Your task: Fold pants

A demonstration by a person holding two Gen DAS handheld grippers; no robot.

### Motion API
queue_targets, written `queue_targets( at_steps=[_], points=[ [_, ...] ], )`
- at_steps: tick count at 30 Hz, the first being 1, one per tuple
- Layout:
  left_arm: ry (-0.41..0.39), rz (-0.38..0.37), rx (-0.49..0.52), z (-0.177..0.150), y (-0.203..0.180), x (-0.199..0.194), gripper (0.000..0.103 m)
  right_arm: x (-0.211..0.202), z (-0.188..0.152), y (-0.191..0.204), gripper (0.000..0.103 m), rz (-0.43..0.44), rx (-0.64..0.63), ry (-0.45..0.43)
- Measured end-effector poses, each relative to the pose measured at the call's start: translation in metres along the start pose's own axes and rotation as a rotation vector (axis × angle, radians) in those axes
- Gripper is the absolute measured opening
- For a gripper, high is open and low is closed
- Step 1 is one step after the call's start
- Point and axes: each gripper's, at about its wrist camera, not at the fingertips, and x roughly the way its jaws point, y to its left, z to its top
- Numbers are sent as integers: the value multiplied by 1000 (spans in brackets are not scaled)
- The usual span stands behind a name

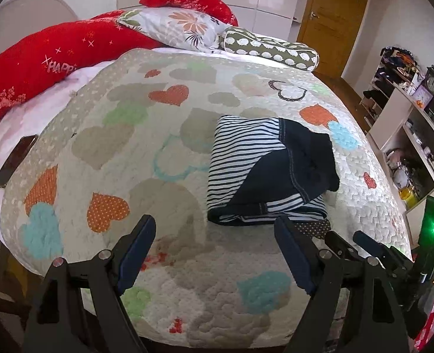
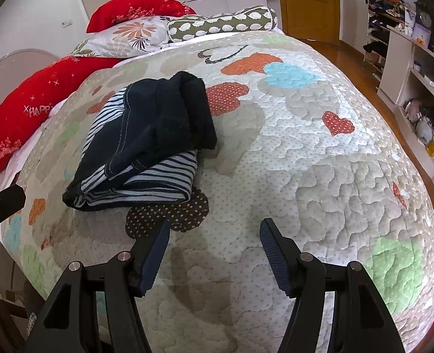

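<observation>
Pants [image 1: 268, 170] sit folded on the quilt [image 1: 128, 153], long axis running twelve to six. Left gripper [image 1: 215, 250], jaws apart and empty, has them at one o'clock, nearer. Right gripper [image 2: 214, 253], also spread, sees them at eleven. Top flap possibly loose.

Navy-and-white striped pants [image 1: 271, 173], dark navy panels, on a beige quilt [image 1: 134, 158] of orange, teal and green hearts (red pillows [image 1: 31, 73] behind).

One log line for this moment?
left gripper open | right gripper open | navy striped pants folded on heart-patterned quilt, untouched
</observation>
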Motion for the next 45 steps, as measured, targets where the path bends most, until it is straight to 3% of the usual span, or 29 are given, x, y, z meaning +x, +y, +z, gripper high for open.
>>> queue_targets(
  at_steps=[13,24,30,34,42,45],
  points=[
    [58,20,-14,-2,10,28,82,-7,17,-26,68,48,104,-80],
    [85,30,-40,3,20,45,82,7,45,-32,73,131,117,-50],
    [97,-99,-158,26,50,61,82,27,69,-36,74,223,148,-2],
    [99,-130,-149,44,55,78,82,44,84,-42,75,286,191,27],
    [190,-342,-172,57,44,130,82,83,99,-43,82,391,272,97],
    [178,-364,-143,58,33,138,84,89,104,-39,83,442,277,100]
  ],
)
